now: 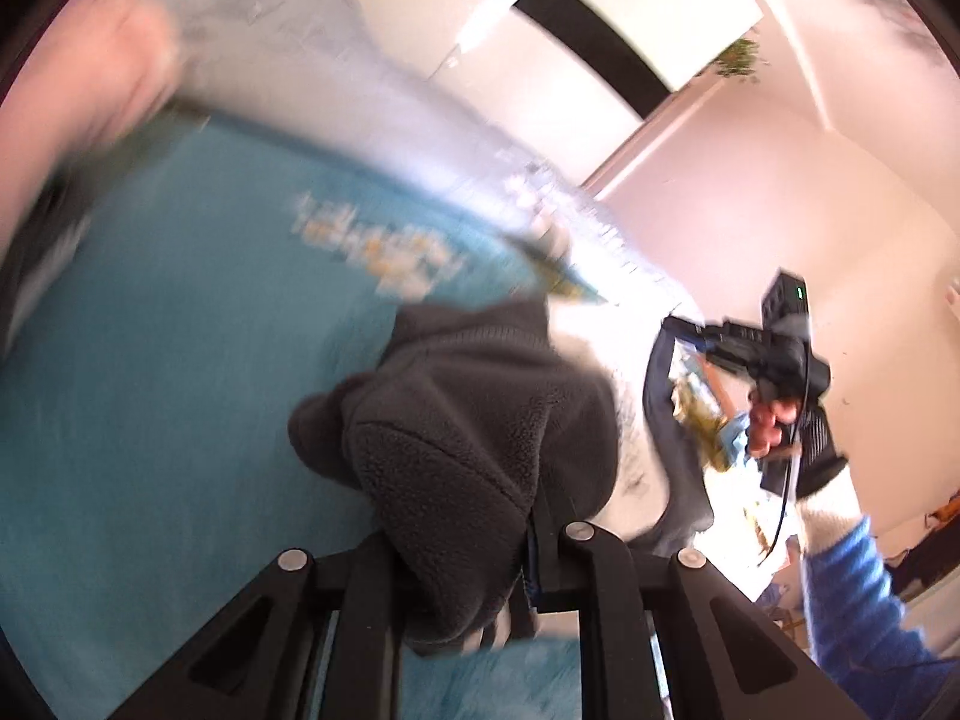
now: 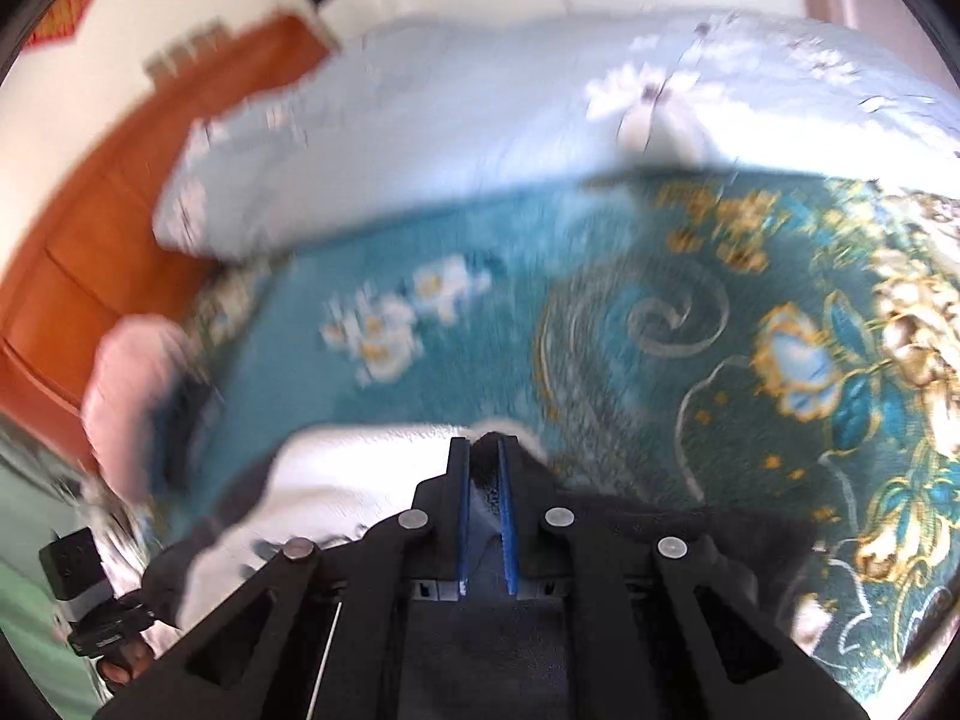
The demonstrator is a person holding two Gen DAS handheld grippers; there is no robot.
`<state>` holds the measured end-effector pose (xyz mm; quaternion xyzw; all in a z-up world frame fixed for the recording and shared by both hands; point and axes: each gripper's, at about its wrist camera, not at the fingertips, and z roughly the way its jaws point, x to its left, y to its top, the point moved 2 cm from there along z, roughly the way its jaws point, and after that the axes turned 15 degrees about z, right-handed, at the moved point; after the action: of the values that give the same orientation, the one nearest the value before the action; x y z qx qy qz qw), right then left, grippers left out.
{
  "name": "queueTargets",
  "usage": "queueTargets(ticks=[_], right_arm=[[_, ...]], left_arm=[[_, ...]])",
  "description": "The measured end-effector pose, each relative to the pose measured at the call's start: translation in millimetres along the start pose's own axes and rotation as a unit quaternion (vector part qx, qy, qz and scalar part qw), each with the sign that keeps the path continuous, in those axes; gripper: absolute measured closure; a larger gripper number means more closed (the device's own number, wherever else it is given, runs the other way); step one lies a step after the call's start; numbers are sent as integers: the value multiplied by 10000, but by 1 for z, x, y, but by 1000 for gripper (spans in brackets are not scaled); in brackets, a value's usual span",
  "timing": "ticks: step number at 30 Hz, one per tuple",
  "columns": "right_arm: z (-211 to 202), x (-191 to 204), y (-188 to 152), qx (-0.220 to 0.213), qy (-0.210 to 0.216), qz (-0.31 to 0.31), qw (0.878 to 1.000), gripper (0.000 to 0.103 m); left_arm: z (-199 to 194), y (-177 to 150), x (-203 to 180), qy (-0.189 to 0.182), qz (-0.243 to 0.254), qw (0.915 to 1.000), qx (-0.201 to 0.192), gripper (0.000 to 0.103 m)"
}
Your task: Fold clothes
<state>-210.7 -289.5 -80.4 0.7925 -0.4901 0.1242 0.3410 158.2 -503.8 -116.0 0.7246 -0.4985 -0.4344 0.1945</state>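
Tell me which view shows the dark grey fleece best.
The left wrist view. There the dark grey fleece fills the centre, bunched and pinched in the left gripper. In the right wrist view only a sliver shows between the right gripper's nearly closed fingers.

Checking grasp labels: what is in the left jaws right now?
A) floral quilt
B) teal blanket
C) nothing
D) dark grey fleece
D: in the left wrist view the dark grey fleece bunches up from between the jaws of the left gripper, above the teal blanket.
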Motion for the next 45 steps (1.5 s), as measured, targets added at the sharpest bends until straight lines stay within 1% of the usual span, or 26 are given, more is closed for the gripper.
queueTargets(ticks=[1,2,3,4,7,10,12,13,15,17,19,20,22,23,24,26,28,30,32,34,35,36,38,40,43,45], right_arm=[[-16,0,3,-225,62,64,9997,101],[-38,-2,7,-510,144,160,9985,103],[-62,-4,10,-807,260,294,9960,103],[-79,-8,11,-981,279,367,9941,103],[-110,-22,7,-1167,19,381,9924,103],[-141,-37,3,-1353,-241,394,9897,103],[-161,-46,0,-1475,-414,403,9874,103],[-164,-51,-1,-1452,-472,410,9874,103],[-146,-60,-3,-1246,-570,421,9897,103],[-121,-70,-6,-1006,-699,390,9917,103],[-91,-83,-11,-703,-840,431,9930,103],[-75,-92,-16,-554,-905,470,9932,101],[-50,-116,-23,-382,-936,741,9921,86],[-41,-129,-25,-333,-933,921,9908,65],[-35,-144,-28,-327,-851,1171,9889,51],[-26,-171,-33,-359,-550,1773,9820,50],[-12,-191,-37,-291,-198,2288,9728,47],[0,-196,-37,-226,15,2503,9679,47],[7,-189,-38,-206,236,2524,9671,44],[10,-181,-37,-264,480,2499,9667,49],[10,-178,-36,-265,621,2539,9649,71],[8,-175,-36,-255,715,2587,9630,88],[0,-164,-34,-314,797,2496,9645,90],[-20,-148,-32,-520,996,2265,9675,92],[-72,-136,-28,-1117,1454,2196,9582,93],[-119,-133,-25,-1604,1607,2138,9501,95]], left_arm=[[3,12,-8,-49,121,9999,-56,87],[5,24,-15,-97,242,9996,-111,87],[8,36,-23,-146,363,9991,-167,87],[10,48,-31,-195,484,9984,-222,87],[18,82,-53,-343,826,9953,-379,87],[29,75,-59,-518,817,9946,-366,87],[31,67,-55,-516,785,9950,-325,87],[29,61,-54,-499,766,9953,-328,87],[14,49,-51,-510,703,9954,-407,88],[-3,43,-46,-433,641,9957,-500,88],[-11,41,-38,-321,586,9963,-541,88],[-13,40,-35,-294,559,9965,-542,88],[-15,38,-28,-257,502,9969,-542,88],[-15,38,-25,-245,474,9971,-541,88],[-16,37,-22,-233,445,9973,-539,88],[-16,37,-17,-220,390,9975,-547,88],[-18,39,-14,-223,333,9975,-581,88],[-20,39,-11,-180,318,9976,-590,88],[-23,40,-8,-95,315,9978,-582,88],[-26,40,-5,-48,283,9979,-583,88],[-26,40,-4,-37,258,9979,-587,88],[-27,41,-3,-28,237,9980,-591,88],[-28,44,-4,-18,264,9979,-589,88],[-28,50,-8,-15,360,9977,-580,88],[-25,68,-21,-122,531,9964,-646,88],[-24,87,-37,-296,700,9940,-786,88]])
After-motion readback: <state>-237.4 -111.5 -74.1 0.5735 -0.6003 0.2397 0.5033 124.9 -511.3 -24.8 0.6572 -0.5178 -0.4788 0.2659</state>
